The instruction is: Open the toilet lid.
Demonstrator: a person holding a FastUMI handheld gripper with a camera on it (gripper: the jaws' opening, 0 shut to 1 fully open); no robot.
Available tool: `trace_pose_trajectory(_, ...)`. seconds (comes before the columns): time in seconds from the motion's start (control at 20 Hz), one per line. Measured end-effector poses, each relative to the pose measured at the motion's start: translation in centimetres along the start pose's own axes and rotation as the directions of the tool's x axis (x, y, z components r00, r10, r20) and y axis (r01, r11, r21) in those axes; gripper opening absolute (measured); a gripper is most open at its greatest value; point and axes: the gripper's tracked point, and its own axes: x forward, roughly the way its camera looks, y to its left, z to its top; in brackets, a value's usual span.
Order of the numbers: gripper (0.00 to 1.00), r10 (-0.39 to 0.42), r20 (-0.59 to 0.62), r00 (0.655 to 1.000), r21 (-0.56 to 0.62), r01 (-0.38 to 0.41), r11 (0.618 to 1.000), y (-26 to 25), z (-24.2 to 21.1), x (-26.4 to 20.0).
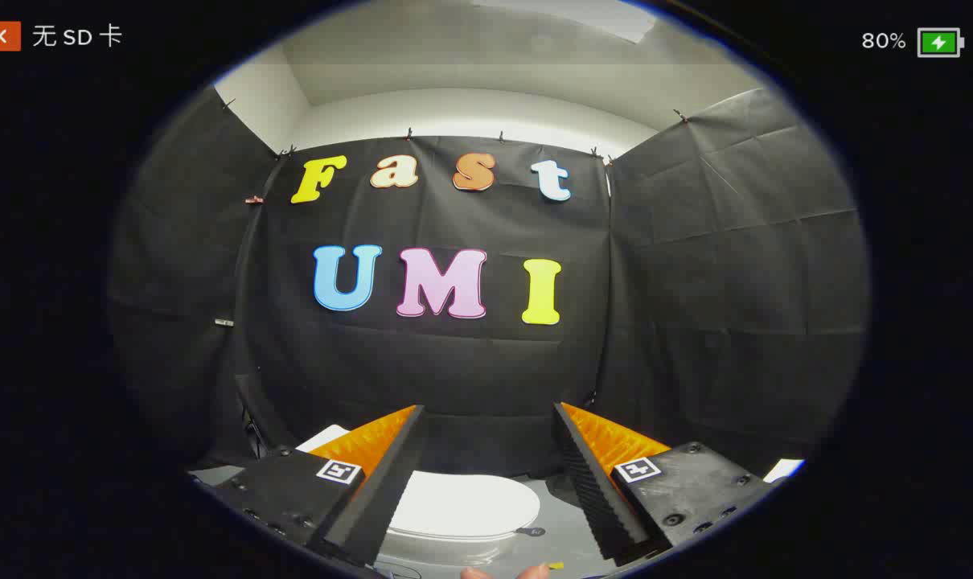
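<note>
A white toilet lid (466, 504) lies flat and closed, low down between and below my two fingers. My gripper (490, 414) is open, its fingers spread wide with nothing between them, held well above the lid and pointing at the booth's back wall. The left finger (390, 474) and right finger (595, 474) each hide a side of the toilet. Only the rounded front part of the lid is visible.
Black cloth walls close in the booth behind and on both sides. A grey floor (567, 539) surrounds the toilet. A person's fingertips (502, 572) peek in just under the lid. A small yellow mark (556, 565) lies on the floor beside them.
</note>
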Motion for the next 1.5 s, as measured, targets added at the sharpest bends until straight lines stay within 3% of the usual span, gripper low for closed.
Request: trace_pose_trajectory(1.5, 0.98, 0.011, 0.013, 1.0, -0.029, -0.011, 1.0, -0.8, -2.3, 2.1)
